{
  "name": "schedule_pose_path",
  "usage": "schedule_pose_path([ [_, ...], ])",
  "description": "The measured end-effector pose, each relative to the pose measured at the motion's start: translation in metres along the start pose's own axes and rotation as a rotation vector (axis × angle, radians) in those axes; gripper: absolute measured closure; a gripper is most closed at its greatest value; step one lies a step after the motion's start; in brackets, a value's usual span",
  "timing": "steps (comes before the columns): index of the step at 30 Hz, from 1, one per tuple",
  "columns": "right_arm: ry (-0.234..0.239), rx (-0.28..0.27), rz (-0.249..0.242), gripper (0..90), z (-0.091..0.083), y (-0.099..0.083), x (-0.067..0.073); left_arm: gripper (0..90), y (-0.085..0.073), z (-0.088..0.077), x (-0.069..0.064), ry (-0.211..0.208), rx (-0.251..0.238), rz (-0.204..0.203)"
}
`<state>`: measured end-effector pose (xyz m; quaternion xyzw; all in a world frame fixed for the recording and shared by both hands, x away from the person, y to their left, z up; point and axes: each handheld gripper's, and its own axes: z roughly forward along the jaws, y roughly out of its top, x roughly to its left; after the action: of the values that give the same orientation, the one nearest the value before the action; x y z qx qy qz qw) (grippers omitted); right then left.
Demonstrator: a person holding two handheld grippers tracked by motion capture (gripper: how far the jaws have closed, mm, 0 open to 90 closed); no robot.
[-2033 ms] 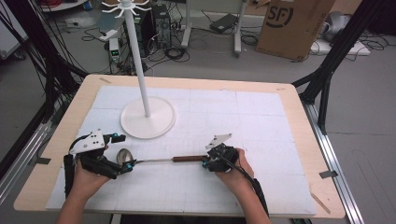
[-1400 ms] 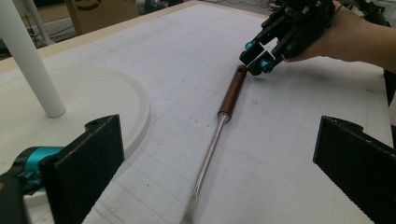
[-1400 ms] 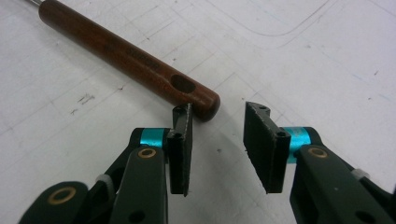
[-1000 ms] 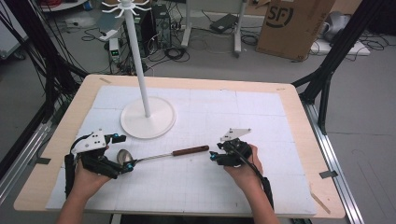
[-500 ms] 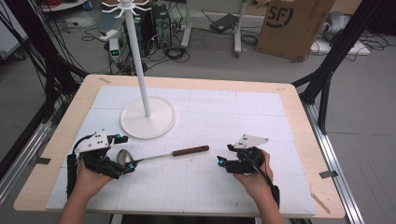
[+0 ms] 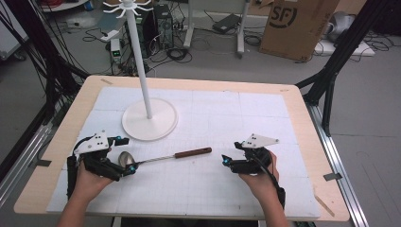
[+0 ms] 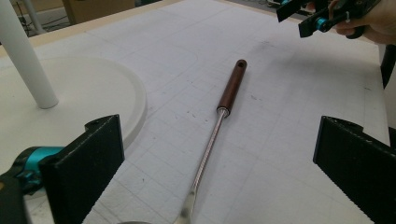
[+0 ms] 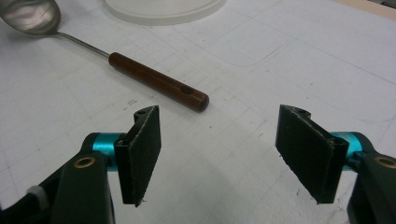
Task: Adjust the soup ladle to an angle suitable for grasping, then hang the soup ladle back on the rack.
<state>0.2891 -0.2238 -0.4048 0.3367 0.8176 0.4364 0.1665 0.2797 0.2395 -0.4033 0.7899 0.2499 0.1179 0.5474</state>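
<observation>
The ladle (image 6: 163, 157) lies flat on the counter (image 6: 293, 106), long axis running left-right: bowl by the left claw (image 6: 128, 169), wooden handle toward the right claw (image 6: 226, 163) (well apart). Both claws gape empty; the right's jaws have just been opening. The stand (image 6: 150, 124) sits just behind.

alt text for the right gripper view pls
A ladle lies on the white table, its brown handle end just beyond the right gripper, whose black jaws stand open with nothing between them. The steel bowl is at top left, beside the rim of a white stand base.
</observation>
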Motion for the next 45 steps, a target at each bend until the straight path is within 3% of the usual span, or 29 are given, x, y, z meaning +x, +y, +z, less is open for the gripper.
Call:
schedule_pose_path([
  [12,-0.004,0.019,0.003,29.5,0.002,-0.002,-0.002,2.4,0.01,0.007,0.001,-0.015,0.017,-0.016],
  [16,0.002,0.025,0.013,29.5,0.003,-0.003,-0.004,2.4,0.015,0.016,0.002,-0.008,0.053,-0.002],
  [21,0.011,0.021,0.007,29.6,0.004,-0.003,-0.003,2.4,0.026,0.035,0.001,-0.021,0.142,0.012],
  [24,0.007,0.025,0.005,29.6,0.005,-0.003,-0.002,2.4,0.036,0.048,-0.002,-0.036,0.198,0.034],
  [25,0.011,0.023,0.001,29.6,0.004,-0.003,-0.002,2.4,0.041,0.057,-0.004,-0.045,0.237,0.052],
  [27,0.008,0.019,0.002,29.6,0.003,-0.003,-0.002,3.3,0.043,0.061,-0.005,-0.05,0.259,0.062],
  [31,0.013,0.014,0.004,29.7,0.003,-0.003,-0.003,15.3,0.048,0.077,-0.006,-0.098,0.318,0.086],
  [35,0.017,0.018,0.004,29.8,0.003,-0.003,-0.002,16.3,0.049,0.091,-0.006,-0.1,0.368,0.085],
  [39,0.018,0.021,0.0,29.8,0.004,-0.003,-0.001,25.1,0.048,0.104,-0.004,-0.096,0.444,0.074],
  [45,0.019,0.021,0.004,30.0,0.004,-0.003,-0.001,35.1,0.043,0.118,-0.001,-0.091,0.519,0.069],
])
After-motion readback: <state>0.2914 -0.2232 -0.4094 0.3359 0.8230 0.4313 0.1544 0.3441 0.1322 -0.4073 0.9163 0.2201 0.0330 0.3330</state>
